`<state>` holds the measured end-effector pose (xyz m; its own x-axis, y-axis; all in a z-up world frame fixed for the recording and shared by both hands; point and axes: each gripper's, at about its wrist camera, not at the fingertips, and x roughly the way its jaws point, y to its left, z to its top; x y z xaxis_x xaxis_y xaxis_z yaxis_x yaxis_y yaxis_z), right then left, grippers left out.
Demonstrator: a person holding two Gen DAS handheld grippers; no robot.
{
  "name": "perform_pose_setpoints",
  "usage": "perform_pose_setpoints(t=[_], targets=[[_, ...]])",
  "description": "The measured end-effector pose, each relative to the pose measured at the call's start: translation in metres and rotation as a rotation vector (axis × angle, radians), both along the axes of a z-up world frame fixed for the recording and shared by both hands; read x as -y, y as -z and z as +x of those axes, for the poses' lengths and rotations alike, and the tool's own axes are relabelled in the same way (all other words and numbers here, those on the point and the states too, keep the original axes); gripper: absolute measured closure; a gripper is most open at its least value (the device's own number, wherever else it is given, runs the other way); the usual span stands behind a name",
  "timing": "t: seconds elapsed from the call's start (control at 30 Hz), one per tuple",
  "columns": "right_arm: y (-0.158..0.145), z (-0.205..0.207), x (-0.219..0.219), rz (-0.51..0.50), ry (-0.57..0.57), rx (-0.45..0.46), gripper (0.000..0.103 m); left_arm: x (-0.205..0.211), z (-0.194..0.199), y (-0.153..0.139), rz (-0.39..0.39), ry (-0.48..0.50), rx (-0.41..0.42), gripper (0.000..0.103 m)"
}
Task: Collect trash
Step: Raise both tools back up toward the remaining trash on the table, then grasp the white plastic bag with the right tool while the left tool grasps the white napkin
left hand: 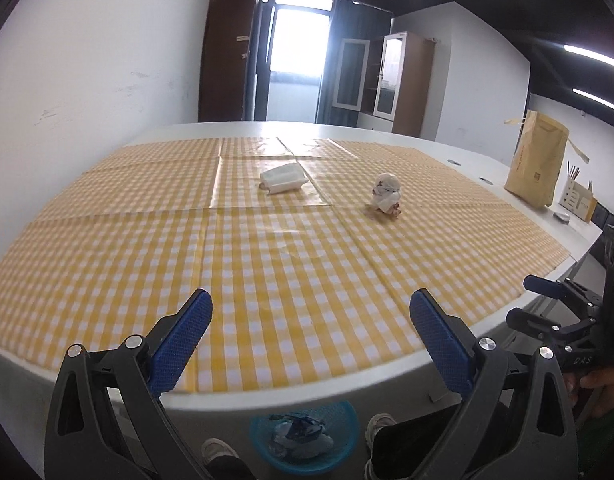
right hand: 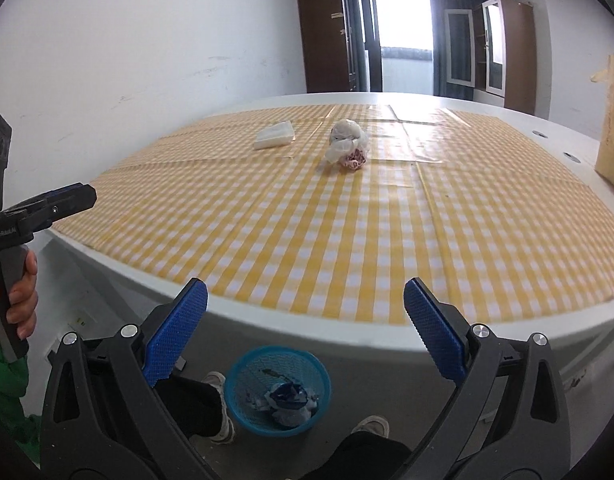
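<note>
A crumpled white plastic wad with reddish scraps (left hand: 386,193) (right hand: 347,145) lies on the yellow checked tablecloth (left hand: 267,248) (right hand: 347,220), far from me. A white foam box (left hand: 283,178) (right hand: 275,136) lies to its left. A blue mesh bin (left hand: 305,436) (right hand: 277,390) with crumpled trash in it stands on the floor below the table's near edge. My left gripper (left hand: 311,308) is open and empty over the near edge. My right gripper (right hand: 305,294) is open and empty just before the edge, above the bin.
A brown paper bag (left hand: 537,160) (right hand: 613,120) stands at the table's right side, next to a small pen holder (left hand: 579,200). The person's shoes (right hand: 223,412) flank the bin. A white wall runs along the left; cabinets and a bright doorway stand behind the table.
</note>
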<state>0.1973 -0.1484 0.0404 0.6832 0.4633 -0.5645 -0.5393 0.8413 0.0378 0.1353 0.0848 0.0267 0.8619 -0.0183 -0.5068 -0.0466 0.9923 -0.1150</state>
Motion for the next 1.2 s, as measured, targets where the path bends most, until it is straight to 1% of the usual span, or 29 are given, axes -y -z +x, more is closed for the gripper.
perform_pose_setpoints(t=[0.17, 0.27, 0.37, 0.43, 0.53, 0.57, 0.7, 0.73, 0.83, 0.97, 1.03, 1.13, 1.2], targets=[[-0.008, 0.028, -0.011, 0.016, -0.022, -0.019, 0.009, -0.007, 0.035, 0.001, -0.005, 0.008, -0.026, 0.006], [-0.012, 0.042, -0.016, 0.030, -0.036, -0.032, 0.010, -0.009, 0.057, 0.001, 0.024, 0.011, -0.055, 0.006], [-0.018, 0.055, -0.024, 0.019, -0.047, -0.033, 0.010, -0.009, 0.074, -0.002, 0.048, 0.025, -0.066, 0.006], [-0.021, 0.065, -0.030, 0.015, -0.051, -0.037, 0.010, -0.010, 0.087, -0.004, 0.061, 0.038, -0.072, 0.006], [-0.023, 0.081, -0.035, 0.025, -0.054, -0.060, 0.010, -0.017, 0.111, -0.006, 0.050, 0.102, -0.098, 0.006], [-0.024, 0.087, -0.037, 0.030, -0.055, -0.067, 0.011, -0.020, 0.119, -0.006, 0.058, 0.107, -0.105, 0.006], [-0.026, 0.112, -0.046, 0.022, -0.063, -0.087, 0.014, -0.035, 0.153, -0.007, 0.074, 0.119, -0.144, 0.006], [-0.027, 0.117, -0.047, 0.024, -0.072, -0.098, 0.017, -0.038, 0.159, -0.006, 0.072, 0.122, -0.151, 0.006], [-0.030, 0.141, -0.050, 0.029, -0.072, -0.135, 0.017, -0.046, 0.186, -0.007, 0.056, 0.143, -0.184, 0.006], [-0.029, 0.168, -0.057, 0.000, -0.062, -0.144, 0.019, -0.051, 0.230, -0.003, 0.084, 0.153, -0.242, 0.006], [-0.024, 0.183, -0.061, -0.006, -0.059, -0.167, 0.024, -0.054, 0.250, -0.001, 0.084, 0.153, -0.259, 0.006], [-0.015, 0.202, -0.067, -0.013, -0.043, -0.198, 0.030, -0.059, 0.283, 0.010, 0.079, 0.147, -0.299, 0.006], [-0.012, 0.213, -0.070, -0.009, -0.011, -0.215, 0.032, -0.060, 0.305, 0.020, 0.105, 0.149, -0.337, 0.006]])
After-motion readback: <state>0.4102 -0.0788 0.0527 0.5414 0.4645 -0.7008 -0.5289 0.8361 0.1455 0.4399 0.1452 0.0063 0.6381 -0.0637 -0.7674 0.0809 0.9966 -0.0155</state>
